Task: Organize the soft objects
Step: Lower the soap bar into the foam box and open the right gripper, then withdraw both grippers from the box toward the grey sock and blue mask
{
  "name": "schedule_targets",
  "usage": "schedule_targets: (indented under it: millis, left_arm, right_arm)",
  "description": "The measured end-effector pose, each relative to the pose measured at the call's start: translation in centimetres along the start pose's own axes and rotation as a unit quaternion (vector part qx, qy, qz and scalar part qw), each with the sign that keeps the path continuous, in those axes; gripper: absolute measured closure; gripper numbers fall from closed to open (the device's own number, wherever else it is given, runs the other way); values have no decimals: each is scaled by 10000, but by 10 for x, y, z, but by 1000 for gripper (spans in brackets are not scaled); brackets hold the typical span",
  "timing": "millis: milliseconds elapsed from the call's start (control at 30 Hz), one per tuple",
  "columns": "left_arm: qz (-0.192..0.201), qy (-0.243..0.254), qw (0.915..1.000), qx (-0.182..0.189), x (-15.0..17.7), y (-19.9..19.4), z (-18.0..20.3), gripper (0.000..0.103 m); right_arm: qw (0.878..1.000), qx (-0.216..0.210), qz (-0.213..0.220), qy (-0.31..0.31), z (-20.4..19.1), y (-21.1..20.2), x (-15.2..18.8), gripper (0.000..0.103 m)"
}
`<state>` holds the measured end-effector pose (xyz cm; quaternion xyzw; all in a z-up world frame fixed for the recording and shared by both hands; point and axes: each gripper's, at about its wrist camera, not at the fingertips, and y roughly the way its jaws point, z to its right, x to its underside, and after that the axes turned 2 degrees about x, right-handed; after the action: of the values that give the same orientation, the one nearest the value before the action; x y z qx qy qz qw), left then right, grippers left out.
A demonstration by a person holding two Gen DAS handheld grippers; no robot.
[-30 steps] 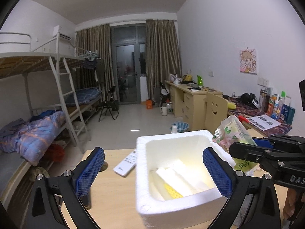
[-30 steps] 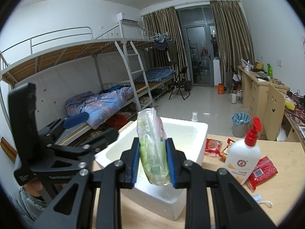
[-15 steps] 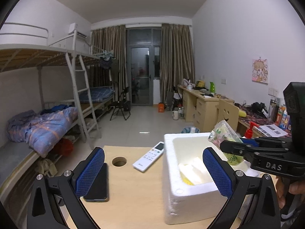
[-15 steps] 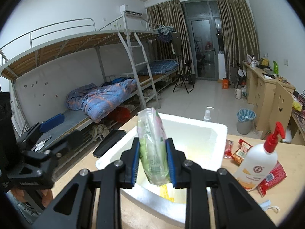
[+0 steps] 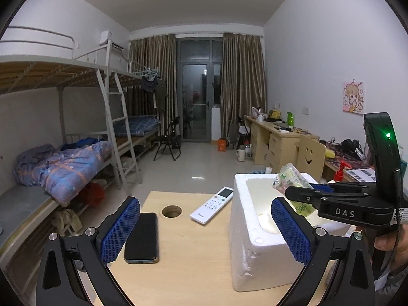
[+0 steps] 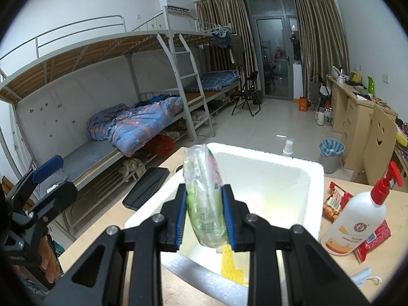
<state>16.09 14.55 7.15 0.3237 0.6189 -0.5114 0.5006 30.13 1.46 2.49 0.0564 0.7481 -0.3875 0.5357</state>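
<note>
The right tool (image 6: 204, 215) has its blue pads pressed on both sides of a soft green-and-white pouch (image 6: 204, 199), held upright, and it has carried the pouch from the near rim to over the open white foam box (image 6: 315, 178). The pouch now hangs above the box's near part; a yellow piece (image 6: 230, 262) lies on the box floor beneath it. I judge the placing step nearly ready: lowering and releasing should drop the pouch inside.

The left tool (image 5: 205, 229) stands wide open with nothing between its pads, and it has swung away to the left; the box, once straight ahead of it, now sits to the right of its view, clearing the way for the right tool.

Farther out on the bench (image 5: 193, 262) lie a dark phone (image 5: 141, 237) and a white remote control (image 5: 213, 205) left of the box, with a pump bottle (image 6: 357, 221) and red snack packets (image 6: 372, 239) to its right.

Readable writing: "DAS" on the right tool's body in the left view. Print on the pouch and the bottle label is too small to read.
</note>
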Motion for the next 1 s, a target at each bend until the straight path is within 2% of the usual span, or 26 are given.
schedule_targets:
  millis: [33,100,133,167,433,700,800,867,1000]
  left_arm:
    - [-24,-5,10000,21,-1,0,-1,0]
    - [-2,-39,10000,33,-1,-1,0,0]
    - [0,-45,10000,37,-1,-1,0,0]
    - [-4,-36,10000,45,-1,-1,0,0]
    - [-17,14,10000,95,1,-3,5,0]
    - [9,160,9997,208,3,-15,21,0]
    - [9,183,9995,243,4,-20,27,0]
    - [18,113,9995,281,5,-25,29,0]
    - [-37,28,9990,436,6,-32,35,0]
  right_arm:
    - [10000,31,-3,-12,-1,-1,0,68]
    - [10000,73,-2,-16,-2,-1,-3,49]
    - [10000,81,-1,-26,-4,-1,-5,36]
    - [9999,116,40,-8,-3,-3,-5,32]
    - [9998,137,129,87,0,-14,-4,31]
    - [9990,134,362,239,5,-43,3,26]
    - [9984,167,484,258,4,-60,7,14]
    - [9978,207,584,252,4,-72,11,2]
    - [9964,282,743,278,3,-92,15,1]
